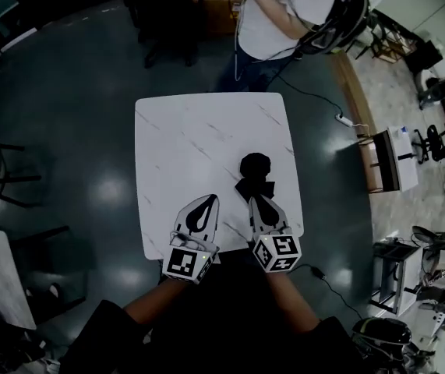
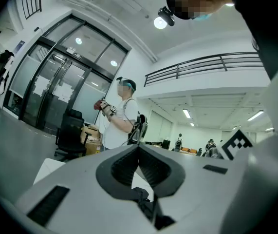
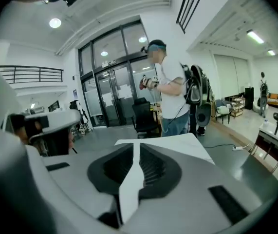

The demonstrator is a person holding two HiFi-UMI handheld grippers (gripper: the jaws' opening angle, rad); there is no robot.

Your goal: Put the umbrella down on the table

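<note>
On the white marbled bench [image 1: 191, 131] the folded black umbrella [image 1: 255, 168] lies toward its right side, just ahead of the right tongs [image 1: 256, 201]. Those tongs are closing to a thin slit with nothing between them. Beside them the left tongs [image 1: 208, 201] are pressed together, empty. A person [image 1: 273, 14] stands beyond the bench's far edge.

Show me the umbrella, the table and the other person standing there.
umbrella [image 1: 255, 166]: head view, on its bunched black fabric.
table [image 1: 191, 131]: head view, on the bare white top.
standing person [image 1: 265, 28]: head view, on the white shirt.
</note>
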